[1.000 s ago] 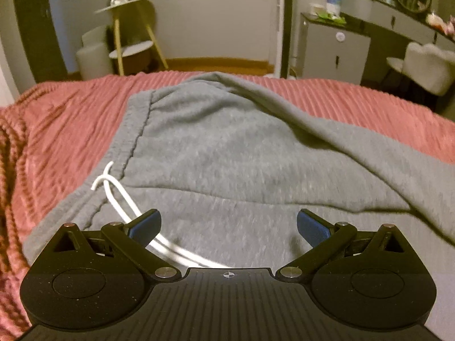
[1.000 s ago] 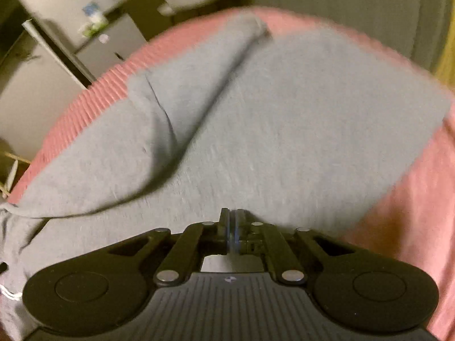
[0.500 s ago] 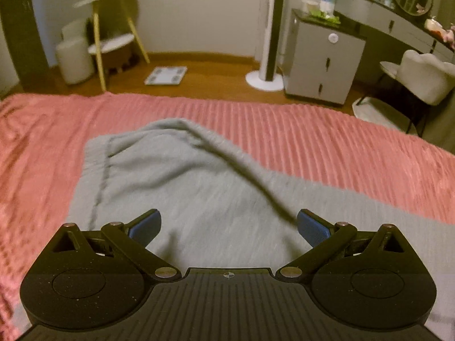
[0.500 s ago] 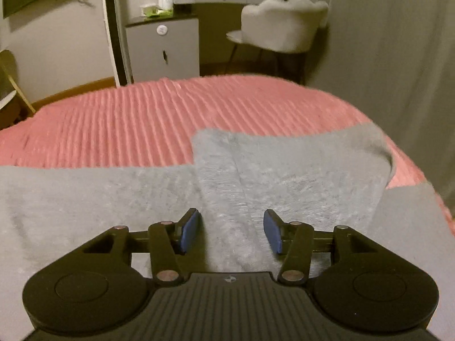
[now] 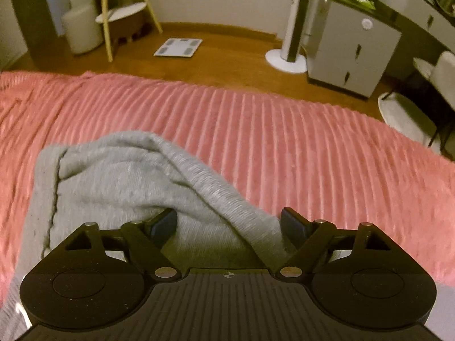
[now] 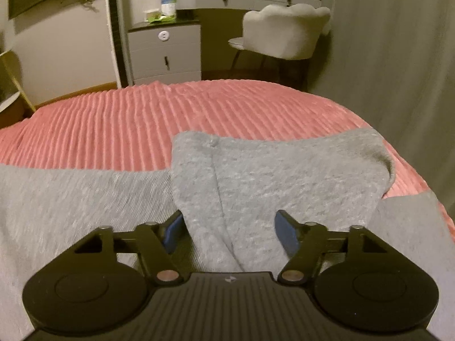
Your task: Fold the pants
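Grey sweatpants (image 5: 119,182) lie on a pink ribbed bedspread (image 5: 284,130). In the left wrist view the waistband end, with its dark seam, is bunched into a ridge that runs between my fingers. My left gripper (image 5: 229,223) is open with the ridge between its jaws, not clamped. In the right wrist view a folded leg end (image 6: 278,170) lies on top of a flatter grey layer (image 6: 79,193). My right gripper (image 6: 230,230) is open over that folded end, empty.
The bedspread (image 6: 113,130) extends far beyond the pants. On the floor past the bed are a scale (image 5: 178,47), a tower fan (image 5: 290,54), a grey cabinet (image 5: 352,51), a stool and a small stand. A chair (image 6: 284,31) and a curtain are at the right.
My right gripper went from shut to open and released the leg end, which now lies folded over. My left gripper stayed open and drew back and up; the drawstring is out of view.
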`<move>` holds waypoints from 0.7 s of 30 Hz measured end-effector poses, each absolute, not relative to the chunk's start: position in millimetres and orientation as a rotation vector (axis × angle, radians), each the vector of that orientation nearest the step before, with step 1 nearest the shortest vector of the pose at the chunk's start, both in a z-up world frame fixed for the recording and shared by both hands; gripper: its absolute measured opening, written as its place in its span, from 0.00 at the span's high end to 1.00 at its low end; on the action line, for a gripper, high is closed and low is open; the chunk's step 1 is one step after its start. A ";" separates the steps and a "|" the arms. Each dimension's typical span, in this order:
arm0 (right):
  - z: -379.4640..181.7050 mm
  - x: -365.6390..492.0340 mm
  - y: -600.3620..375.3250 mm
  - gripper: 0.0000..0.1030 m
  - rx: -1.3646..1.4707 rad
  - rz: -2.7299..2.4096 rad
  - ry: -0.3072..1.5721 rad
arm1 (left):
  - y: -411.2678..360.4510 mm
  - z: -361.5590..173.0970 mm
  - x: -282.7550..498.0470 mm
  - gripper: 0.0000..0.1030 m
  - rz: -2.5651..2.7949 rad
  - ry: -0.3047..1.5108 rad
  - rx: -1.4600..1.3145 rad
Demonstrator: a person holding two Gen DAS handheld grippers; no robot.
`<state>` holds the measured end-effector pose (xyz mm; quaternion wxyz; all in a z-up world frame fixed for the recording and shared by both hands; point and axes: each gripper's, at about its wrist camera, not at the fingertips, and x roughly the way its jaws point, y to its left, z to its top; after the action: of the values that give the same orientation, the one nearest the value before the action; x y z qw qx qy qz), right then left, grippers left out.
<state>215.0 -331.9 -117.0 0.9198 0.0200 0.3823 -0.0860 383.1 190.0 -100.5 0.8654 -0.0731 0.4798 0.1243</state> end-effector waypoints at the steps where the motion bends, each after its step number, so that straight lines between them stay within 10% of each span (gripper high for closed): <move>1: -116.6 217.3 -330.3 0.55 0.036 -0.179 0.787 | 186.0 -100.3 383.8 0.19 0.249 1.006 -0.136; 5: -113.2 218.0 -324.7 0.88 0.015 -0.187 0.777 | 186.6 -96.9 384.0 0.74 0.120 1.034 -0.184; 21: -103.5 217.0 -345.6 0.91 0.195 -0.196 0.785 | 211.2 -90.5 367.8 0.92 0.060 1.034 -0.330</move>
<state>217.0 -345.6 -103.5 0.9146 0.0948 0.3813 -0.0952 367.8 211.2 -90.5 0.8560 -0.1568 0.4919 0.0284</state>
